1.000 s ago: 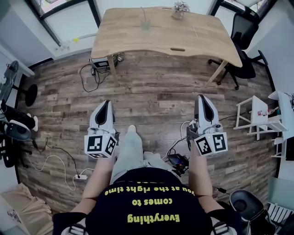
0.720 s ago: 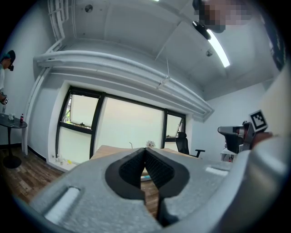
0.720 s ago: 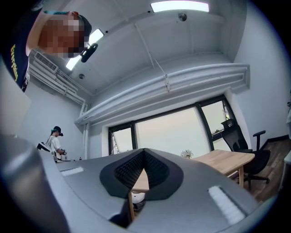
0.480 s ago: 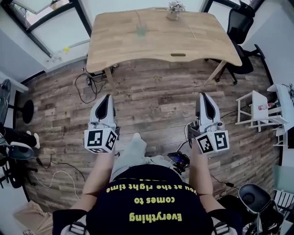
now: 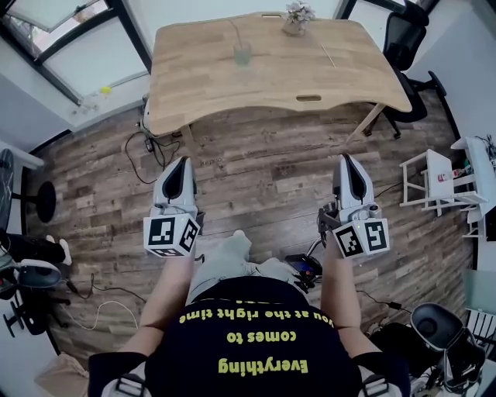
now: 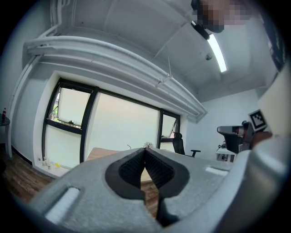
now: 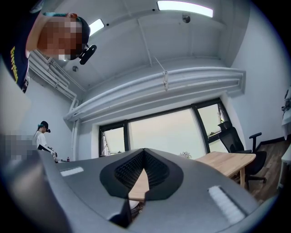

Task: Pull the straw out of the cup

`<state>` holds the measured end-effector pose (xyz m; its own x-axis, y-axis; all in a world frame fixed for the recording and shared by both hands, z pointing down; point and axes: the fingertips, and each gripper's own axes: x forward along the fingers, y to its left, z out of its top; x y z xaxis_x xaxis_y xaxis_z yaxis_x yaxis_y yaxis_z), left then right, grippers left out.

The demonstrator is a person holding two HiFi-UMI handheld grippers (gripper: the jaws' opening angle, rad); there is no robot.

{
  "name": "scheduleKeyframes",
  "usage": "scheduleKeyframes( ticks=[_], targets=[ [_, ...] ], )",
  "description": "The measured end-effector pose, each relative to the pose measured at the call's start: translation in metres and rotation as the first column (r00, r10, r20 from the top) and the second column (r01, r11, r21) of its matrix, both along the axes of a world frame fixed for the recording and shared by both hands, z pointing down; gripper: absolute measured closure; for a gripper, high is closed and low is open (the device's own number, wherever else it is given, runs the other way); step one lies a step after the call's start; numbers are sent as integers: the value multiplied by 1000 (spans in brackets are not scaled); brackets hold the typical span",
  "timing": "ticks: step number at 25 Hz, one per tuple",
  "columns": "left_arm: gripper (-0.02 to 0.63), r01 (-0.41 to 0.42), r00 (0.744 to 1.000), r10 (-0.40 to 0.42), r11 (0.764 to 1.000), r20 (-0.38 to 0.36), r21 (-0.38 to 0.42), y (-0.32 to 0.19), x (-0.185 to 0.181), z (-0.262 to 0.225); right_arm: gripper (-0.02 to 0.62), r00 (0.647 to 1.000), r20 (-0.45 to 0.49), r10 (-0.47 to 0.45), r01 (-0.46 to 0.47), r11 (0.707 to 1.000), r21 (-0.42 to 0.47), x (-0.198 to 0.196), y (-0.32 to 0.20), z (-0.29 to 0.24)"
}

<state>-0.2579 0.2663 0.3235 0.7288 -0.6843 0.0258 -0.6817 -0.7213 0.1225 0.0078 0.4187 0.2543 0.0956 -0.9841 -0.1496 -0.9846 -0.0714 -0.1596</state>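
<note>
A clear cup (image 5: 242,53) with a thin straw (image 5: 235,31) in it stands on the far part of a wooden table (image 5: 232,93), upright, in the head view. Both grippers hang over the wood floor, well short of the table. My left gripper (image 5: 180,164) is shut with nothing between its pads. My right gripper (image 5: 346,160) is shut and empty too. In the left gripper view the straw (image 6: 128,146) peeks just over the closed left gripper (image 6: 145,151). The right gripper view shows the closed right gripper (image 7: 144,154) with the table (image 7: 227,161) beyond it.
A small potted plant (image 5: 299,14) sits at the table's back edge. Black office chairs (image 5: 407,58) stand right of the table, a white rack (image 5: 434,186) further right. Cables and a power strip (image 5: 151,128) lie by the table's left leg. Another person (image 7: 43,136) stands far left.
The person has walked toward the table. It now sits lower and nearer in the head view. Both grippers travelled forward with the person and stayed shut.
</note>
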Motion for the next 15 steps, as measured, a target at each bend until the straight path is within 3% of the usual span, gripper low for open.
scheduleKeyframes(
  ticks=[15],
  targets=[
    [606, 12, 1000, -12, 1000, -11, -19, -40, -32, 9, 591, 999, -33, -23, 23, 1000, -7, -28, -47, -5]
  ],
)
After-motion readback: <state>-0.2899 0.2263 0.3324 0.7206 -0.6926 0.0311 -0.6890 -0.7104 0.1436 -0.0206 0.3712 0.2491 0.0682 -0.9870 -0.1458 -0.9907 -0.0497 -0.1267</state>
